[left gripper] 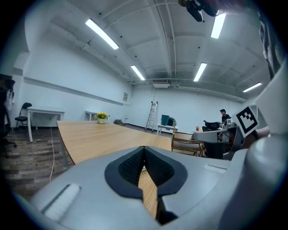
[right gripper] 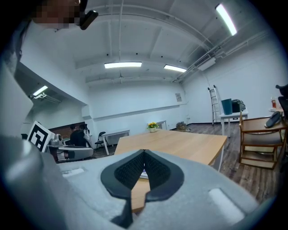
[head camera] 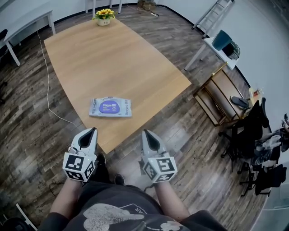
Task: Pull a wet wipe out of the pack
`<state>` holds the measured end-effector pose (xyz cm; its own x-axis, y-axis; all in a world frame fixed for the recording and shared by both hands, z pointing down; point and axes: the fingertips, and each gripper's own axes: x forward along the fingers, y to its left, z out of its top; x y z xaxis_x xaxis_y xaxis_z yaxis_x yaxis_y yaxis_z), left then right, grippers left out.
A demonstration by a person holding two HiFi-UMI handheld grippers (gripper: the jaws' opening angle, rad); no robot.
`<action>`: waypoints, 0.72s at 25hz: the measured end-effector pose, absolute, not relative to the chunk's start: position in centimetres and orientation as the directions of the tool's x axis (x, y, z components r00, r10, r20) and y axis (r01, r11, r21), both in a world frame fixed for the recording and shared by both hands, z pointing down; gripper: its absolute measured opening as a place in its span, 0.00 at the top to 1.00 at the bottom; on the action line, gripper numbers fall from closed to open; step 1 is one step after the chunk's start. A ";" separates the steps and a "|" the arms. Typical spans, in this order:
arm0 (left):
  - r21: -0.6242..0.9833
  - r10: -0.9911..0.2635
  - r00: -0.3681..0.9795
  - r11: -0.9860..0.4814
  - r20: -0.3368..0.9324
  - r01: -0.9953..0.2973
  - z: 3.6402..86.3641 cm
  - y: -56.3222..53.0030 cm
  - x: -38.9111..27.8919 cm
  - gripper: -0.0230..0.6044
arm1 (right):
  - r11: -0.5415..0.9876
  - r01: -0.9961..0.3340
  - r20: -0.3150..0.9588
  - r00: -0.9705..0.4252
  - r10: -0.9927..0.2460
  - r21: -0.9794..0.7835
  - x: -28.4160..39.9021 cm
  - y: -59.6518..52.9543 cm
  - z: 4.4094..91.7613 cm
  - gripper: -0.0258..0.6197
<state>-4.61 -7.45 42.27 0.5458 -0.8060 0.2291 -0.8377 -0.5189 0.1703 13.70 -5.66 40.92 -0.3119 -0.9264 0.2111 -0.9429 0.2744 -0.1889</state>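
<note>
Our two claws sit closest, low in the head view: the left claw (head camera: pixel 93 130) and the right claw (head camera: pixel 145 132), each with its jaws together and nothing between them. Their own views confirm it, with the dark pads meeting at the tip. The pack (head camera: pixel 110 107) lies flat on the worktop (head camera: pixel 135 67), near the corner closest to us, ahead of both claws and apart from them. From above we see its purple label. The right gripper view gives only a sliver of it past the closed pads, and in the left gripper view we cannot make it out. At the worktop's far end stands a pot of yellow flowers (head camera: pixel 104 16), which all three views catch. A ladder (head camera: pixel 216 12) stands by the far wall. Only the head view shows the white cable (head camera: pixel 47 85) trailing on the floor. Only the gripper views show the ceiling lights (left gripper: pixel 102 33) and a person (left gripper: pixel 222 116) at a desk beyond.
</note>
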 end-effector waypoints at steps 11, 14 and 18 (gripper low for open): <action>0.175 -0.749 0.590 -0.565 0.303 -0.807 45.6 -14.4 -6.4 0.93 | 0.269 -0.945 0.233 -0.309 -0.922 -0.187 9.5 -13.0 41.7 0.97; 0.188 -0.721 0.617 -0.590 0.314 -0.785 46.4 -15.2 -6.5 0.93 | 0.243 -0.953 0.250 -0.283 -0.926 -0.181 9.2 -14.3 42.1 0.97; 0.229 -0.672 0.647 -0.608 0.360 -0.760 48.2 -15.8 -6.0 0.93 | 0.199 -0.965 0.281 -0.241 -0.929 -0.169 9.3 -15.5 42.9 0.97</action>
